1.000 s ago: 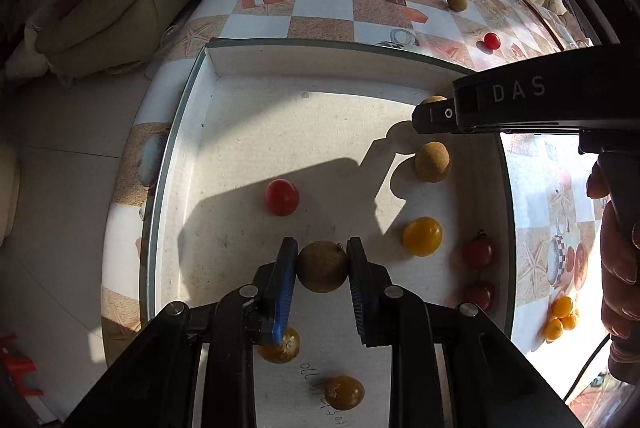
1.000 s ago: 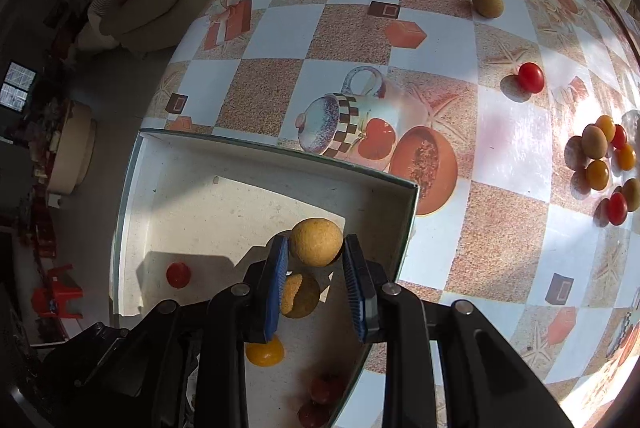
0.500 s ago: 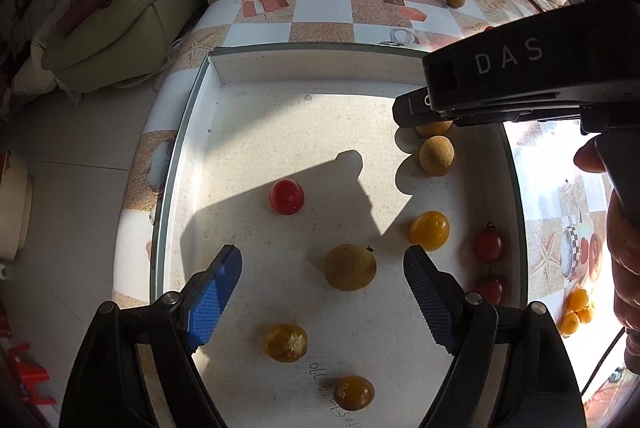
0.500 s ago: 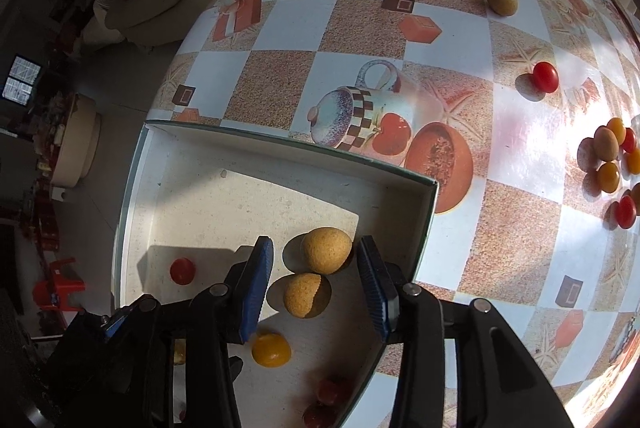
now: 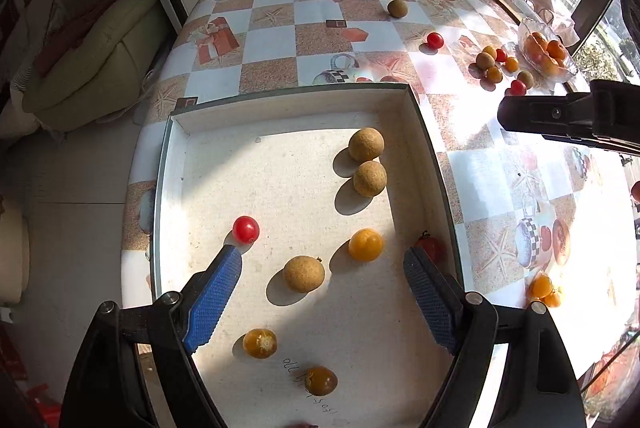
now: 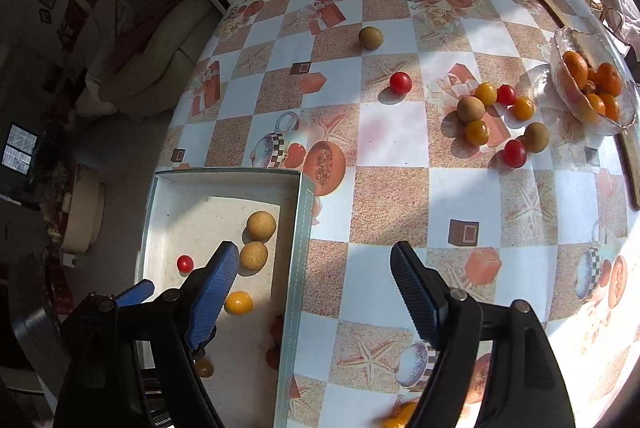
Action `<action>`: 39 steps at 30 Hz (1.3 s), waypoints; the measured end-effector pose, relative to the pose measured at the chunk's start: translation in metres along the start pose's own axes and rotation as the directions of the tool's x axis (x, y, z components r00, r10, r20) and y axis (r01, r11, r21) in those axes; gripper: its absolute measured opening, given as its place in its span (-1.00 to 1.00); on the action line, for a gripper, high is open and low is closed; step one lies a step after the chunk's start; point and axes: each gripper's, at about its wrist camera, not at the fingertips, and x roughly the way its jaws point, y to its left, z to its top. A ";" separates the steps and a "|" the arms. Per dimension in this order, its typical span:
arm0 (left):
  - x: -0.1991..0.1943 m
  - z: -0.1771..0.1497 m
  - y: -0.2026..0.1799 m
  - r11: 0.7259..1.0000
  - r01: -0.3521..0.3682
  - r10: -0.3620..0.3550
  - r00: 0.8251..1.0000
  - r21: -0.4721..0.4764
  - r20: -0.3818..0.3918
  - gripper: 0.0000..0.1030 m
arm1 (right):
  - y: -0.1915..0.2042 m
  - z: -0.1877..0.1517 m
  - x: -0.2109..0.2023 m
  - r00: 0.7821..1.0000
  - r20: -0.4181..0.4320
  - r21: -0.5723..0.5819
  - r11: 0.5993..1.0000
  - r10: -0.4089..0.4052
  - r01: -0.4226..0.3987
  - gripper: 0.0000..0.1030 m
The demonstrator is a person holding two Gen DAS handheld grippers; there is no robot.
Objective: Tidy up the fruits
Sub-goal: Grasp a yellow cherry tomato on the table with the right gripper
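Note:
A shallow white tray [image 5: 168, 188] holds several fruits: two tan round ones [image 5: 366, 144] [image 5: 370, 178], a red tomato [image 5: 245, 229], a yellow tomato [image 5: 365, 245] and a brown round fruit [image 5: 303, 274]. My left gripper [image 5: 320, 256] hangs open above the brown fruit, which lies free on the tray floor. My right gripper [image 6: 313, 248] is over the tray's right wall [image 6: 298, 268]. Its jaws are opening and nothing is between them. Its black body [image 5: 568, 120] shows at the right of the left wrist view.
On the checkered tablecloth lie a lone brown fruit [image 6: 370, 37], a red tomato [image 6: 400, 83] and a cluster of mixed fruits [image 6: 496, 116]. A glass bowl of oranges [image 6: 560, 60] stands at the far right. A sofa [image 5: 92, 60] is beyond the table's left edge.
Both grippers let go of their round fruits, which now rest in the tray, and both rose. The right gripper swung rightward across the tray wall.

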 end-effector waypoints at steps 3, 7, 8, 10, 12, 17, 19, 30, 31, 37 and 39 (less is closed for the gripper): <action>-0.010 0.002 -0.024 0.997 0.035 -0.035 0.999 0.067 0.010 0.63 | -0.036 -0.026 -0.019 0.998 -0.011 0.065 0.996 -0.062 0.062 0.58; -0.013 0.006 -0.056 0.986 0.087 -0.087 0.996 0.140 -0.007 0.63 | -0.074 -0.072 -0.039 0.989 -0.055 0.136 0.980 -0.137 0.143 0.58; -0.013 0.007 -0.064 0.983 0.102 -0.101 0.995 0.151 -0.013 0.63 | -0.079 -0.082 -0.041 0.987 -0.067 0.145 0.977 -0.148 0.156 0.58; -0.012 0.008 -0.079 0.976 0.124 -0.121 0.992 0.178 -0.024 0.63 | -0.087 -0.104 -0.043 0.982 -0.098 0.158 0.972 -0.159 0.173 0.58; -0.011 0.005 -0.095 0.968 0.133 -0.129 0.991 0.215 -0.029 0.63 | -0.090 -0.123 -0.042 0.979 -0.124 0.159 0.971 -0.161 0.180 0.58; -0.008 -0.003 -0.114 0.957 0.150 -0.139 0.988 0.247 -0.062 0.63 | -0.084 -0.154 -0.038 0.972 -0.146 0.089 0.976 -0.184 0.198 0.57; -0.006 0.000 -0.114 0.959 0.150 -0.138 0.988 0.241 -0.067 0.63 | -0.080 -0.161 -0.037 0.974 -0.142 0.064 0.980 -0.178 0.188 0.45; 0.014 0.046 -0.122 0.972 0.139 -0.129 0.989 0.187 -0.066 0.63 | -0.064 -0.153 -0.009 0.981 -0.110 -0.019 0.987 -0.158 0.157 -0.10; 0.016 0.049 -0.124 0.973 0.142 -0.132 0.989 0.184 -0.065 0.63 | -0.063 -0.152 -0.008 0.982 -0.104 -0.030 0.987 -0.161 0.159 -0.14; 0.036 0.069 -0.139 0.975 0.142 -0.132 0.989 0.171 -0.067 0.63 | -0.069 -0.144 -0.007 0.989 -0.085 0.010 0.992 -0.121 0.123 -0.47; 0.041 0.074 -0.143 0.976 0.143 -0.133 0.988 0.164 -0.073 0.63 | -0.075 -0.143 -0.011 0.987 -0.069 0.032 0.989 -0.144 0.146 -0.47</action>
